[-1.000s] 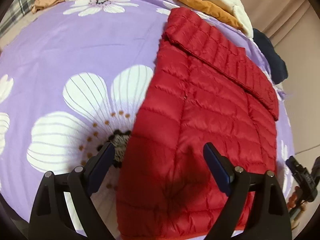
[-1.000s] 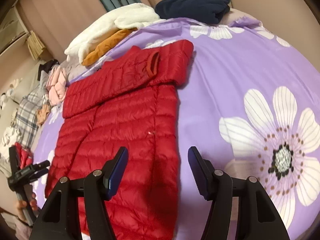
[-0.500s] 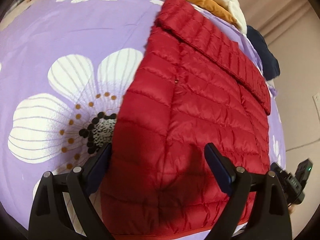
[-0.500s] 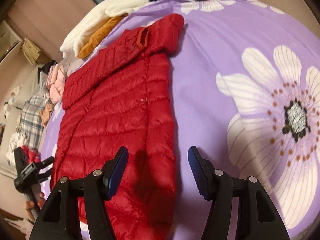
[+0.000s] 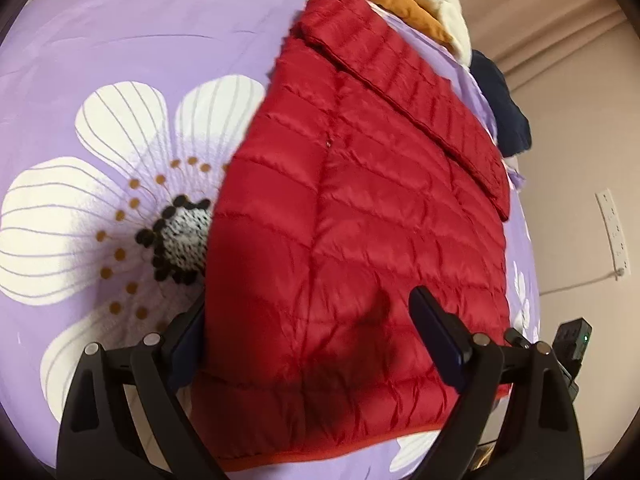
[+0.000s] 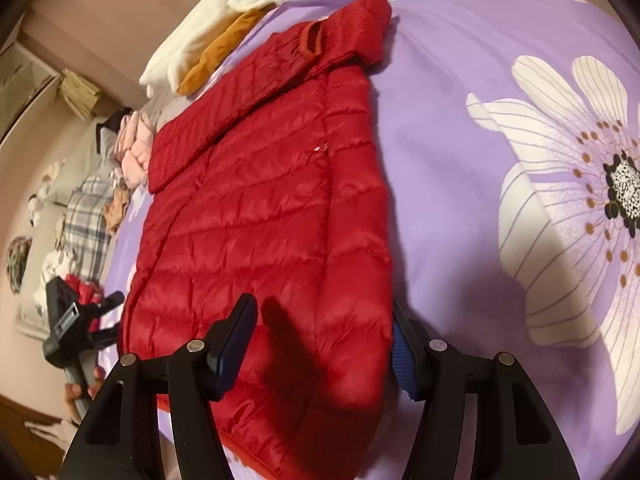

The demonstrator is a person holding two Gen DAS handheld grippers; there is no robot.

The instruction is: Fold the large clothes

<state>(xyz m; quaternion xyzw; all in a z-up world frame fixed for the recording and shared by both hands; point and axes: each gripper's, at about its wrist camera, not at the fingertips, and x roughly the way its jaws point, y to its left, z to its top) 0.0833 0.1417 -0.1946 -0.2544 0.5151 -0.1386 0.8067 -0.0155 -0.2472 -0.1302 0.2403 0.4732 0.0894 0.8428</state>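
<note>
**A:** Where's the jacket?

**B:** Red quilted jacket (image 5: 360, 208) lies flat on the purple flowered bedspread (image 5: 132, 40), one sleeve folded across its upper part. Hem is the edge nearest both cameras.

**A:** Left gripper?

**B:** Left gripper (image 5: 308, 332) is down at the hem corner beside the big white flower (image 5: 104, 216). Jaws spread wide, released. Jacket fabric sits between the fingers; its side edge covers the tip of one finger, the other finger is over the quilting. No pinch visible.

**A:** Right one?

**B:** Right gripper (image 6: 324, 340) is at the opposite hem corner of the jacket. Jaws about half apart. The jacket's edge lies between them, with one finger (image 6: 236, 340) above the red fabric and the other just off the jacket's side edge, over bare bedspread. Pads aren't pressing on it, so not grasping.

**A:** Anything else around the jacket?

**B:** Beyond the jacket's collar end: a white fleece (image 6: 224, 28) piled with an orange garment (image 6: 220, 56), and a dark navy garment (image 5: 504, 108) past that. Off the bed edge on the jacket's far side in the right view: pink clothes (image 6: 134, 152) and a plaid fabric (image 6: 86, 216). Wall power strip (image 5: 614, 232) shows in the left view.
</note>
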